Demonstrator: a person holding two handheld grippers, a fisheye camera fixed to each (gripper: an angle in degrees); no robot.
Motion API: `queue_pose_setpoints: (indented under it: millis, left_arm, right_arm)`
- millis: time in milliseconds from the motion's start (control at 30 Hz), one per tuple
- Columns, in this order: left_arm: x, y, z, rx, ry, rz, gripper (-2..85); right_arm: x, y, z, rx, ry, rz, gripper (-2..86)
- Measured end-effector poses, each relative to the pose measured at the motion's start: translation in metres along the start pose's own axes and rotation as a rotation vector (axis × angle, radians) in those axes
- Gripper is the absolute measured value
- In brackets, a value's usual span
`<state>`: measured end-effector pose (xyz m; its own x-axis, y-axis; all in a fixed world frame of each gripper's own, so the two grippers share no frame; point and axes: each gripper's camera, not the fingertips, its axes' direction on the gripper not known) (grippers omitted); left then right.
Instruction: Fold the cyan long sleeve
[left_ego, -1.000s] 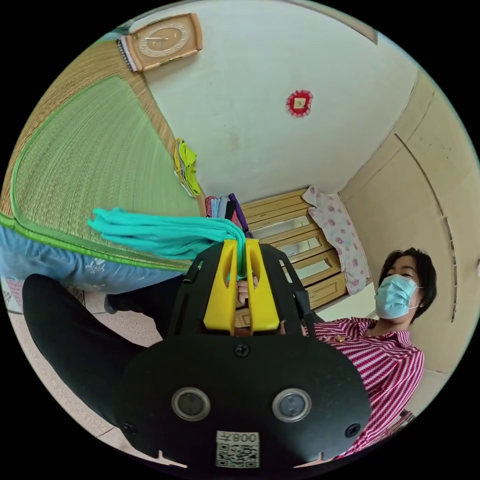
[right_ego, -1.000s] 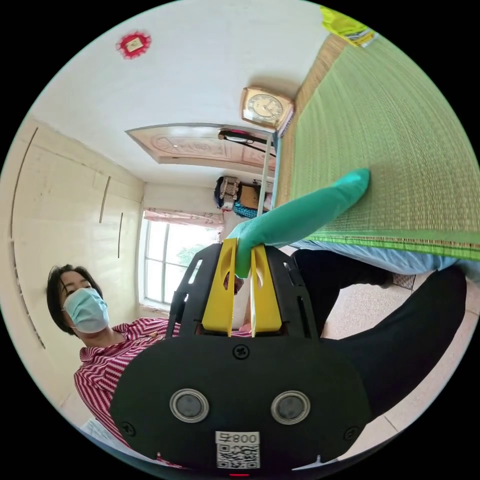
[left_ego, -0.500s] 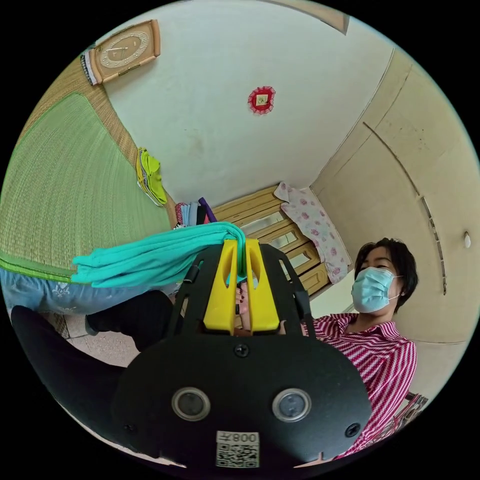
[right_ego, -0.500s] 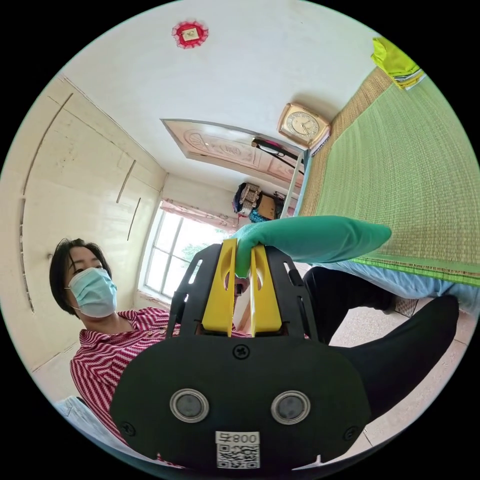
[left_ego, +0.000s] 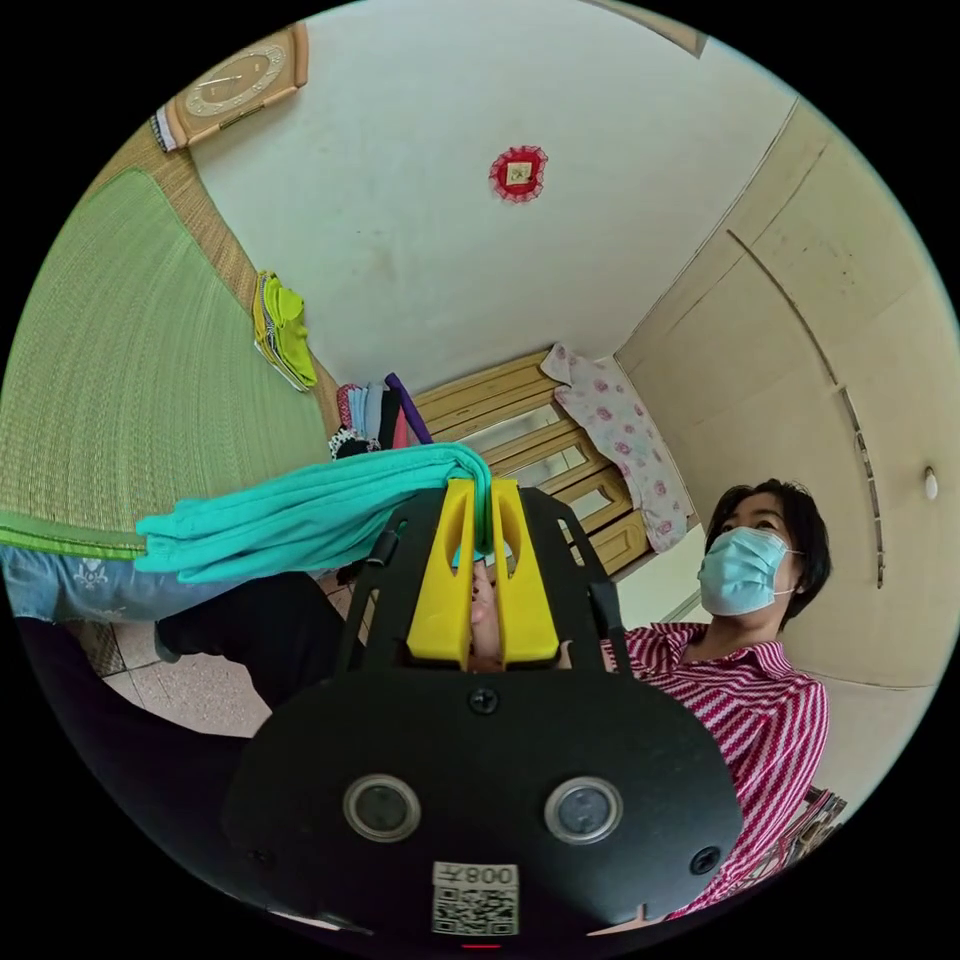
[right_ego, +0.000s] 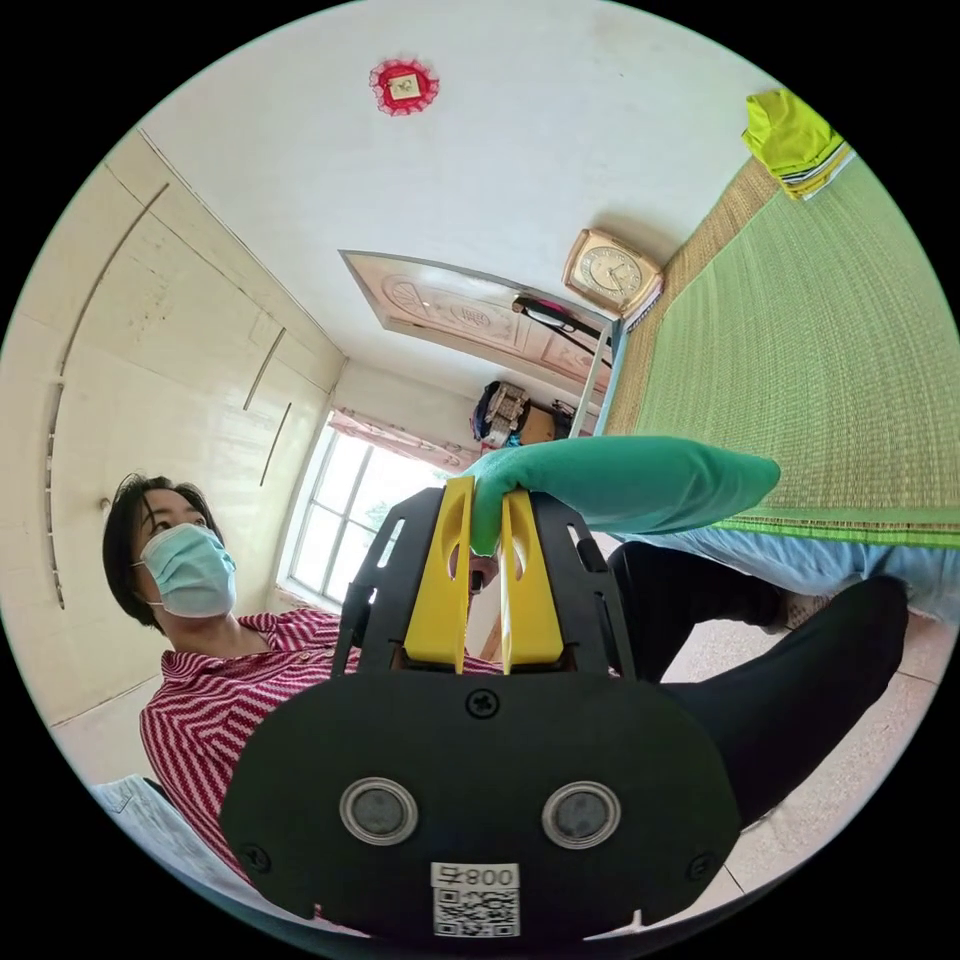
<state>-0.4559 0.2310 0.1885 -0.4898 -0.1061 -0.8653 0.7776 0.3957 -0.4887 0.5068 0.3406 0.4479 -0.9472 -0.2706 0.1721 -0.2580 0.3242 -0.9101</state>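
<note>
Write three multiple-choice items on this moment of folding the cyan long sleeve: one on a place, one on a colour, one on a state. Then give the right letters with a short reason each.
1. Where does the clock stand?
A. at the end of the green mat, against the wall
B. on the floor tiles
C. on the window sill

2. What colour are the jaws of the left claw?
A. red
B. yellow
C. white

3. How does the right claw stand to the cyan long sleeve?
A. open, hovering apart from it
B. shut on it
C. open, lying on the mat

Answers:
1 A: the clock sits where the green mat meets the wall.
2 B: both jaws show yellow in the left gripper view.
3 B: both jaws press on the cloth, which hangs out from between them.
</note>
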Motion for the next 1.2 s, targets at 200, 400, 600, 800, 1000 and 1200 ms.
queue_pose_setpoints:
  millis: [200, 400, 600, 800, 1000, 1200]
  left_arm:
    - [-0.041, -0.001, 0.02, -0.026, 0.011, -0.041, 2.7]
    - [-0.082, -0.012, 0.038, -0.061, 0.023, -0.069, 2.7]
    - [-0.124, -0.03, 0.052, -0.084, 0.036, -0.091, 2.6]
    - [-0.169, -0.055, 0.063, -0.105, 0.041, -0.113, 2.7]
    - [-0.222, -0.088, 0.074, -0.12, 0.051, -0.139, 2.7]
    - [-0.289, -0.151, 0.089, -0.15, 0.016, -0.166, 2.7]
  right_arm:
    - [-0.007, 0.024, -0.011, 0.043, 0.005, 0.028, 3.1]
    - [-0.02, 0.042, -0.019, 0.086, 0.009, 0.043, 2.7]
    - [-0.036, 0.049, -0.021, 0.12, 0.014, 0.05, 2.4]
    - [-0.054, 0.047, -0.021, 0.14, 0.025, 0.056, 2.1]
    - [-0.07, 0.035, -0.018, 0.155, 0.038, 0.071, 2.2]
    - [-0.073, -0.01, -0.014, 0.14, 0.068, 0.101, 2.1]
